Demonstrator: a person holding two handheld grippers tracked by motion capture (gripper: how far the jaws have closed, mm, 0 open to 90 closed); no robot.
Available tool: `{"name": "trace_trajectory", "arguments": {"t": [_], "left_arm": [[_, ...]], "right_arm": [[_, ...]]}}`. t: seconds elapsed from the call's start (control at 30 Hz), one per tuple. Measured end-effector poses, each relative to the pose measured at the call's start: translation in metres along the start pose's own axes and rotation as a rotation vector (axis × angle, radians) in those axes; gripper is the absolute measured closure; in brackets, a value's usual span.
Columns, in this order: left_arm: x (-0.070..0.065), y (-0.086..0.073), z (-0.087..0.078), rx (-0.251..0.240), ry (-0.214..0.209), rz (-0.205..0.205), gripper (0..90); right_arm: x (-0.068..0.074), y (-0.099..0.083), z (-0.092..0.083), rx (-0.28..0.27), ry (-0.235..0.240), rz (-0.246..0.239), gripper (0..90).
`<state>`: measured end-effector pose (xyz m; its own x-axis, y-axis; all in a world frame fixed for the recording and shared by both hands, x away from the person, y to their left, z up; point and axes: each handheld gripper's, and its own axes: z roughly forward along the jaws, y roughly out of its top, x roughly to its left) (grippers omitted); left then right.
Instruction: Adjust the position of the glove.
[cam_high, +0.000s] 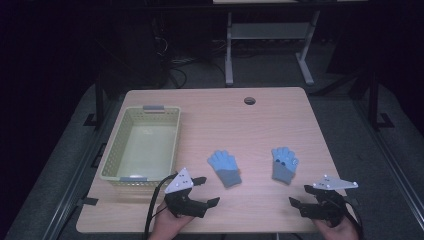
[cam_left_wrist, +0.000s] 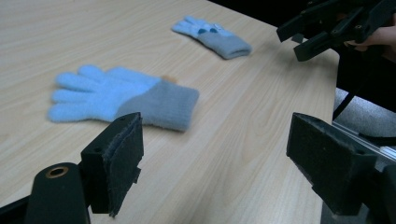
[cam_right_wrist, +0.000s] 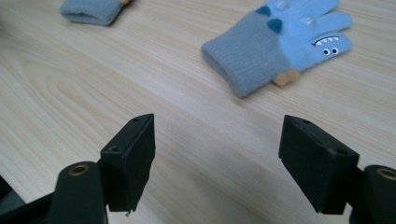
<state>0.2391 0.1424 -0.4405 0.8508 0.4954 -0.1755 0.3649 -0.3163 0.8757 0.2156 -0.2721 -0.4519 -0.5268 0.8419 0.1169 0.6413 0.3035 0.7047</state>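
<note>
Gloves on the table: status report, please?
Left gripper open, right gripper open, both empty. Left glove and right glove flat, untouched. Basket off left.

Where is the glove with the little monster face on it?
In the high view, the monster-face glove lies flat on the table, right of the plain blue glove and just ahead of the right gripper.

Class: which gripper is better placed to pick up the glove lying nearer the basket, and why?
Probably the left gripper: open and empty, it sits just short of that glove. The right gripper lies beyond the other glove.
</note>
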Motion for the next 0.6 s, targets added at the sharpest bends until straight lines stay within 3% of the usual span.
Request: {"name": "trace_trajectory", "arguments": {"t": [0.3, 0.43, 0.6], "left_arm": [[0.001, -0.001, 0.002, 0.008, 0.014, -0.011, 18.3], [0.000, 0.000, -0.003, -0.007, 0.015, -0.004, 18.4], [0.005, 0.000, -0.006, -0.032, 0.000, -0.034, 18.4]], "right_arm": [[0.001, 0.002, -0.002, 0.000, 0.031, 0.005, 26.0], [0.005, 0.010, 0.001, 0.008, 0.032, -0.023, 25.4], [0.012, 0.024, 0.000, 0.025, 0.066, -0.045, 25.7]]}}
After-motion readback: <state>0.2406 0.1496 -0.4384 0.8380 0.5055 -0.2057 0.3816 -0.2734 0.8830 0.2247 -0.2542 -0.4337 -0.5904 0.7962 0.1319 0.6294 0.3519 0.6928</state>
